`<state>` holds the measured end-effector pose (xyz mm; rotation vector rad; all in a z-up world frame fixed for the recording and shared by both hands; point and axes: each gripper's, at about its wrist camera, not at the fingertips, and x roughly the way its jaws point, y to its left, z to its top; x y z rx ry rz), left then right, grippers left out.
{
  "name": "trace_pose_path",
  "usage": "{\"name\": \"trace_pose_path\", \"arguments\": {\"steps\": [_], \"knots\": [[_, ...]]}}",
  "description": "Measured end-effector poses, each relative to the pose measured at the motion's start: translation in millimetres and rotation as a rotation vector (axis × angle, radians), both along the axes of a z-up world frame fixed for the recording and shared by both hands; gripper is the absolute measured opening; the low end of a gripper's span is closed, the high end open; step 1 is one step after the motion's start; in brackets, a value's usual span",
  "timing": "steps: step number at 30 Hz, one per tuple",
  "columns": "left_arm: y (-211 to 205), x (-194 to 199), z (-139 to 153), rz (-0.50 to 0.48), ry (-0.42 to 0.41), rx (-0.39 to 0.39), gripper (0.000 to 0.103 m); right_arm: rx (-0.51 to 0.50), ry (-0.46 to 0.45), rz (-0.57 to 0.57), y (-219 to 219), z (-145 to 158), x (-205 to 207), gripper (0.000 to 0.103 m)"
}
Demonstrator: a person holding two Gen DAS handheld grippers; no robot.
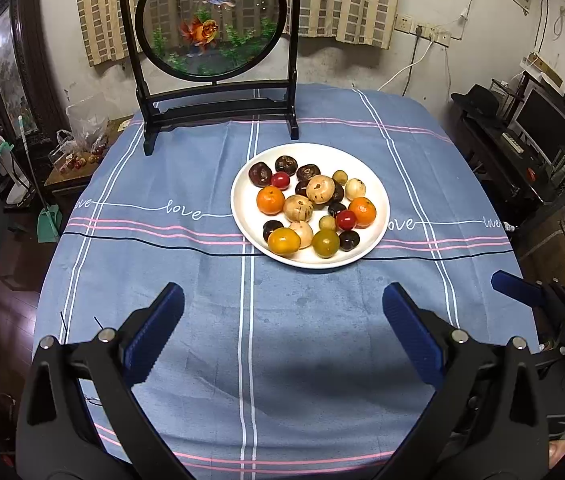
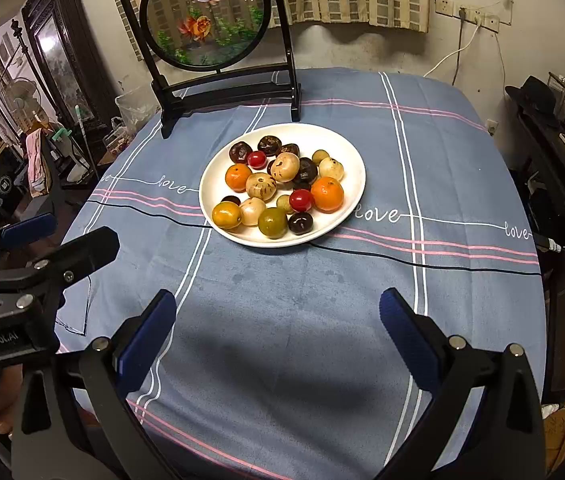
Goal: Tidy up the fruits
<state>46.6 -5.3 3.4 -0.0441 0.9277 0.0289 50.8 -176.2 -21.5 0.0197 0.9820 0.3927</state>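
Note:
A white plate (image 1: 242, 216) (image 2: 210, 204) sits mid-table and holds several small fruits: orange ones (image 1: 270, 200) (image 2: 327, 194), red ones (image 1: 345, 220) (image 2: 301, 200), dark brown ones (image 1: 259, 173) (image 2: 240, 152), pale tan ones (image 1: 320, 189) (image 2: 285, 167) and yellow-green ones (image 1: 325, 243) (image 2: 272, 222). My left gripper (image 1: 282, 304) is open and empty, above the cloth in front of the plate. My right gripper (image 2: 276, 312) is open and empty, also in front of the plate. Each gripper shows at the edge of the other's view (image 1: 522, 284) (image 2: 58, 240).
A blue striped tablecloth (image 1: 302, 360) (image 2: 302, 320) covers the table. A black-framed round goldfish screen (image 1: 210, 20) (image 2: 206, 16) stands at the table's far edge. A side table with bags (image 1: 82, 148) is at the left, a desk with a monitor (image 1: 542, 128) at the right.

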Motion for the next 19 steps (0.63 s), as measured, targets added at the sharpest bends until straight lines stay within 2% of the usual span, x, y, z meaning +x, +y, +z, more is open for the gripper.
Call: {"name": "trace_pose_path", "arguments": {"steps": [19], "knots": [[-6.1,5.5,-2.3,-0.032,0.018,-0.006,0.101,0.002,0.005,-0.003,-1.1,-1.0,1.0,0.102]]}}
